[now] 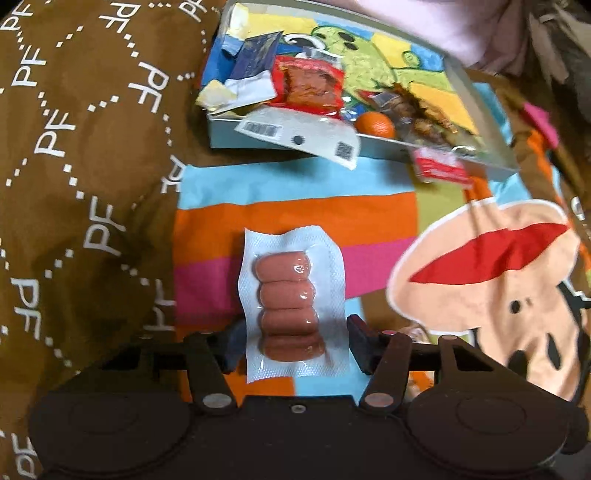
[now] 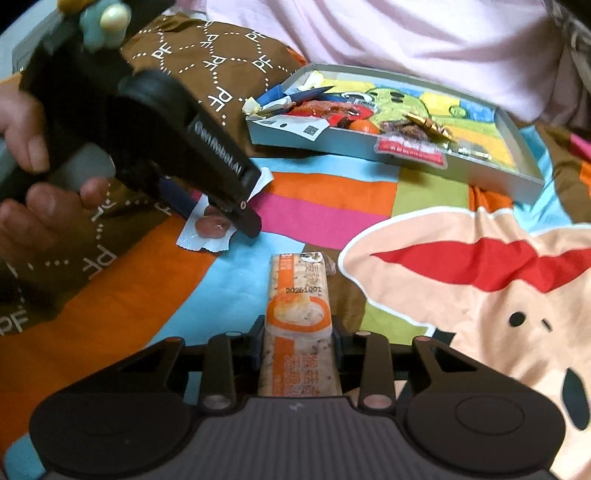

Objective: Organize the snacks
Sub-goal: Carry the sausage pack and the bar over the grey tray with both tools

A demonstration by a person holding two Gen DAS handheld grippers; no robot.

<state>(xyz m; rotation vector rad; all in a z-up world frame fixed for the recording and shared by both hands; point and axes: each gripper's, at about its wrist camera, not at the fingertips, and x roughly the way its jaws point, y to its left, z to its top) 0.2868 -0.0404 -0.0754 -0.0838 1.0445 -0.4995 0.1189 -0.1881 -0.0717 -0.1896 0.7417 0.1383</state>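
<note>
A clear vacuum pack of small sausages [image 1: 290, 306] lies on the striped bedspread between the open fingers of my left gripper [image 1: 295, 347]; the fingers stand either side of the pack with gaps. The pack also shows in the right wrist view [image 2: 210, 225] under the left gripper [image 2: 221, 206]. My right gripper [image 2: 298, 343] is shut on an orange and white snack bar [image 2: 299, 321] that points forward. A shallow grey tray [image 1: 258, 142] holds several snacks, among them a red packet [image 1: 308, 86] and an orange fruit [image 1: 375, 125].
The bedspread has coloured stripes and a big cartoon monkey face [image 2: 480, 295]. A brown pillow with PF lettering [image 1: 74, 147] lies left. A person in pink [image 2: 369, 33] sits behind the tray [image 2: 517, 173]. A red label [image 2: 410, 147] hangs over the tray's front wall.
</note>
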